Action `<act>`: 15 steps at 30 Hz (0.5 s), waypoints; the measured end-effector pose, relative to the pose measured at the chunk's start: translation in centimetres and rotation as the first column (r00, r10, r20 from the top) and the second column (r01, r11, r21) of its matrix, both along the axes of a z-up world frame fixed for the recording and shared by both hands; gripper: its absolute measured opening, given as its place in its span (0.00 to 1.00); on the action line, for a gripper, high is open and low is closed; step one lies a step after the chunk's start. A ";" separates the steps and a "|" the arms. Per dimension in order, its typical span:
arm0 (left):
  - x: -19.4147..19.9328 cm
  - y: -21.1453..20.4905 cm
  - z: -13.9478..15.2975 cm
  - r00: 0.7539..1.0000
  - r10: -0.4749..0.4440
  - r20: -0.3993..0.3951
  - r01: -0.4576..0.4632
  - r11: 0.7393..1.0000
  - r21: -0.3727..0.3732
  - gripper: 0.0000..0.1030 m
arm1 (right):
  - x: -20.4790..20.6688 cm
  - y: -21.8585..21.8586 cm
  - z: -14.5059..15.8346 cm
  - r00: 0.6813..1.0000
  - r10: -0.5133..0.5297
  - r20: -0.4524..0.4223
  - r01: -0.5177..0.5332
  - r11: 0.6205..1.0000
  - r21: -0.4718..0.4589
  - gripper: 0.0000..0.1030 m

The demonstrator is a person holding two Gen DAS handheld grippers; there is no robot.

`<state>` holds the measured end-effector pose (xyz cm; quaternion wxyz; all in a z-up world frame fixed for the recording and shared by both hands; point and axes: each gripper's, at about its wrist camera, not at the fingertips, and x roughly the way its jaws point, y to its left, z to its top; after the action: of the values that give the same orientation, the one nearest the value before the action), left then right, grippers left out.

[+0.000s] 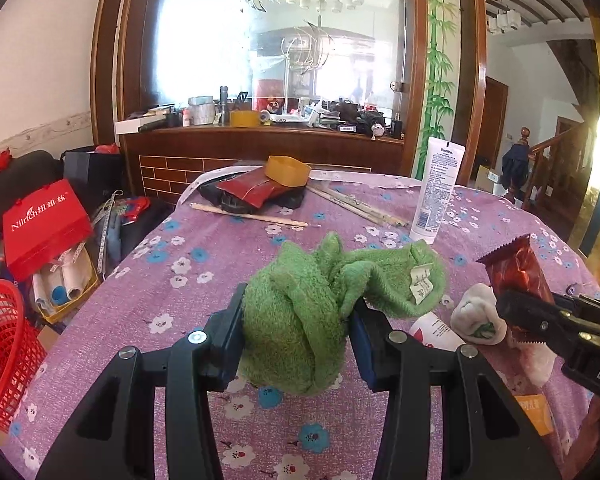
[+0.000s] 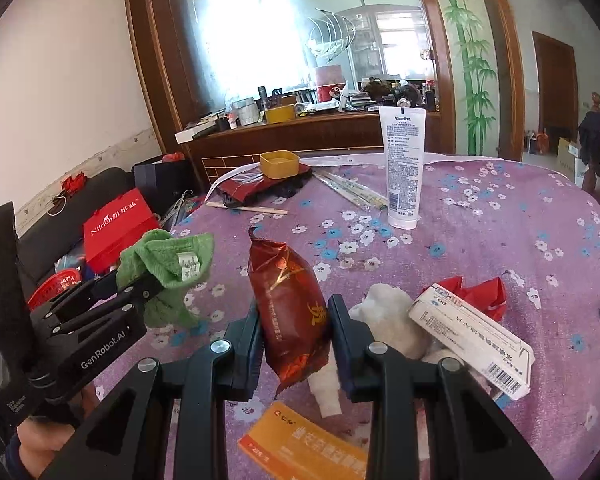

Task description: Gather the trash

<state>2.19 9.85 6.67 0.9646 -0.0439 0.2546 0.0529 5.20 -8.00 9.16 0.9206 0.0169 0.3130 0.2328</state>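
Note:
A crumpled green cloth (image 1: 380,280) hangs just above the purple flowered tablecloth (image 1: 180,300), and my left gripper (image 1: 300,300) is shut on it. From the right wrist view, that same left gripper (image 2: 140,280) holds the green cloth (image 2: 168,256) at the left. My right gripper (image 2: 295,312) is shut on a dark red snack wrapper (image 2: 284,280), lifted and standing upright between the pads. In the left wrist view the right gripper (image 1: 516,304) comes in from the right with the wrapper (image 1: 516,268).
A white tissue wad (image 2: 392,320), a white medicine box (image 2: 472,340), an orange box (image 2: 308,448) and red paper (image 2: 480,292) lie near the right gripper. A Vaseline tube (image 2: 402,160) stands behind them. A red mesh basket (image 1: 0,352) sits left of the table.

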 end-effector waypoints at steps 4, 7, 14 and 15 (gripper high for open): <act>-0.2 -0.2 0.1 1.000 0.016 0.009 -0.016 1.000 0.027 0.44 | -0.1 0.5 -0.5 1.000 0.012 -0.010 -0.013 1.000 -0.022 0.33; -0.4 -0.4 0.2 0.999 0.028 0.020 -0.029 0.998 0.052 0.44 | -0.3 0.6 -0.5 1.000 0.010 0.000 -0.010 0.999 -0.032 0.33; -0.6 -1.3 0.2 0.999 0.035 0.040 -0.039 0.993 0.110 0.44 | -0.6 0.6 -0.3 1.000 0.007 0.014 -0.006 0.999 -0.042 0.33; -0.6 -1.3 0.2 0.998 0.037 0.042 -0.042 0.992 0.115 0.44 | -0.6 0.6 -0.3 1.000 0.008 0.015 -0.007 0.999 -0.044 0.33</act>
<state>1.55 8.55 6.89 0.9691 0.0060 0.2311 0.0857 4.56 -7.36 8.88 0.9223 -0.0064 0.3110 0.2293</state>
